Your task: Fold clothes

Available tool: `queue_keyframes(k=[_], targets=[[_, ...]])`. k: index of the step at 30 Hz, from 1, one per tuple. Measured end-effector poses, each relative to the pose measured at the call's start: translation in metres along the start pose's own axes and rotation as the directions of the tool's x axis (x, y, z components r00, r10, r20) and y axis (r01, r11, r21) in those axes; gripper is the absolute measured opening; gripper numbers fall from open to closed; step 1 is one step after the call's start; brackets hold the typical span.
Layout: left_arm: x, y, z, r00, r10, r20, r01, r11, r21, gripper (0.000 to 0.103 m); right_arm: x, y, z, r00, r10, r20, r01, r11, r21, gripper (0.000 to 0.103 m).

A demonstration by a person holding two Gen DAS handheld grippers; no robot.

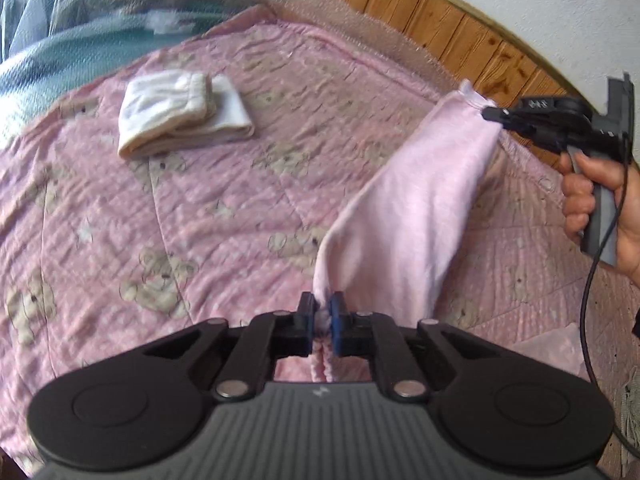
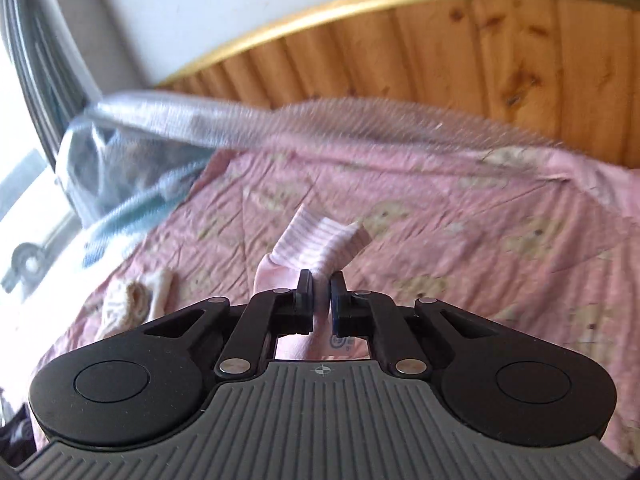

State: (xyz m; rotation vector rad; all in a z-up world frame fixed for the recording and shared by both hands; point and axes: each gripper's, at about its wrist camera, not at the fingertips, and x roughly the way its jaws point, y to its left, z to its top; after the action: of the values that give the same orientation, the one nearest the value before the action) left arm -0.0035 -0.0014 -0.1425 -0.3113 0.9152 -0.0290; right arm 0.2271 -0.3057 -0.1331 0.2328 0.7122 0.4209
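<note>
A pale pink garment (image 1: pixel 412 208) hangs stretched between both grippers above the bed. My left gripper (image 1: pixel 322 316) is shut on its lower end, with cloth bunched between the pads. In the left wrist view my right gripper (image 1: pixel 490 113), held by a hand (image 1: pixel 592 200), pinches the upper end near the headboard. The right wrist view shows my right gripper (image 2: pixel 321 292) shut on the garment's striped ribbed cuff (image 2: pixel 320 242), which sticks out past the fingertips. A folded white garment (image 1: pixel 180 120) lies on the pink bear-print quilt (image 1: pixel 224 216) at the upper left.
A wooden headboard (image 2: pixel 480 72) with a gold rim runs behind the bed. A teal blanket (image 1: pixel 60 60) and a clear plastic bag (image 2: pixel 120 140) lie at the far left side. A black cable (image 1: pixel 588 300) dangles from the right gripper's handle.
</note>
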Motion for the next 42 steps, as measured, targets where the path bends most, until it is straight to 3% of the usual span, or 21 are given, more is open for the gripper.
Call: queue_keyframes(k=[3,6,7,8,9,10,11,12,14,17,22,25,26,27,30,34,36,37,42], targets=[[0.011,-0.005,0.034,1.0,-0.016,0.019,0.015,0.999,0.05,0.009,-0.055,-0.038,0.001,0.987,-0.131,0.09,0.12,0.985,0.121,0.005],[0.057,-0.009,0.064,0.999,0.031,-0.022,-0.029,0.995,0.1,0.013,-0.055,-0.075,-0.02,0.97,-0.242,0.016,0.234,0.952,0.196,0.007],[0.078,-0.01,0.07,0.995,0.084,-0.055,-0.076,0.989,0.124,0.021,-0.051,-0.088,-0.028,0.962,-0.274,-0.019,0.271,0.938,0.215,0.017],[0.093,-0.011,0.072,0.987,0.136,-0.081,-0.123,0.981,0.148,0.02,-0.049,-0.098,-0.038,0.95,-0.305,-0.065,0.312,0.926,0.213,0.031],[0.1,-0.012,0.072,0.981,0.168,-0.097,-0.15,0.974,0.169,0.02,-0.048,-0.107,-0.049,0.933,-0.337,-0.123,0.355,0.916,0.188,0.034],[0.094,-0.012,0.067,0.983,0.159,-0.096,-0.141,0.975,0.173,0.02,-0.047,-0.116,-0.061,0.912,-0.368,-0.18,0.397,0.904,0.161,0.034],[0.084,-0.011,0.061,0.987,0.134,-0.09,-0.118,0.978,0.169,0.023,-0.057,-0.124,-0.07,0.905,-0.376,-0.198,0.409,0.897,0.166,0.034],[0.074,-0.01,0.055,0.991,0.11,-0.083,-0.095,0.982,0.166,0.026,-0.08,-0.129,-0.079,0.917,-0.359,-0.174,0.391,0.897,0.206,0.035],[0.053,-0.008,0.033,0.993,0.062,-0.097,-0.049,0.99,0.135,0.041,-0.125,-0.137,-0.101,0.92,-0.362,-0.148,0.389,0.888,0.245,0.053],[0.049,-0.007,-0.005,0.984,0.028,-0.174,-0.011,0.995,0.1,0.042,-0.169,-0.15,-0.148,0.894,-0.402,-0.198,0.443,0.862,0.248,0.053],[0.072,-0.02,-0.035,0.972,0.01,-0.234,0.005,0.998,0.064,0.042,-0.184,-0.166,-0.201,0.861,-0.424,-0.279,0.491,0.835,0.247,0.053],[0.076,-0.03,-0.042,0.975,0.046,-0.219,-0.026,0.995,0.095,0.041,-0.179,-0.158,-0.208,0.882,-0.392,-0.26,0.452,0.861,0.232,0.055],[0.077,-0.032,-0.042,0.975,0.054,-0.215,-0.033,0.995,0.097,0.024,-0.176,-0.153,-0.209,0.891,-0.376,-0.255,0.432,0.874,0.221,0.052],[0.077,-0.032,-0.042,0.974,0.041,-0.221,-0.022,0.996,0.087,0.021,-0.173,-0.147,-0.207,0.895,-0.365,-0.256,0.419,0.885,0.205,0.049],[0.075,-0.035,-0.04,0.973,0.023,-0.231,-0.002,0.996,0.092,0.019,-0.17,-0.13,-0.198,0.903,-0.339,-0.262,0.392,0.902,0.182,0.043],[0.068,-0.027,-0.041,0.975,0.013,-0.223,-0.001,0.999,0.054,0.018,-0.166,-0.124,-0.206,0.88,-0.368,-0.301,0.424,0.894,0.144,0.044],[0.063,-0.021,-0.038,0.976,-0.01,-0.216,0.01,1.0,0.0,0.018,-0.168,-0.123,-0.209,0.883,-0.363,-0.297,0.416,0.898,0.141,0.007],[0.06,-0.018,-0.034,0.977,-0.027,-0.211,0.021,0.999,-0.029,0.018,-0.17,-0.12,-0.207,0.895,-0.342,-0.287,0.396,0.905,0.154,0.003],[0.025,-0.009,0.001,0.982,-0.119,-0.149,0.104,0.989,-0.103,0.018,-0.187,-0.091,-0.157,0.946,-0.297,-0.128,0.315,0.938,0.149,0.002]])
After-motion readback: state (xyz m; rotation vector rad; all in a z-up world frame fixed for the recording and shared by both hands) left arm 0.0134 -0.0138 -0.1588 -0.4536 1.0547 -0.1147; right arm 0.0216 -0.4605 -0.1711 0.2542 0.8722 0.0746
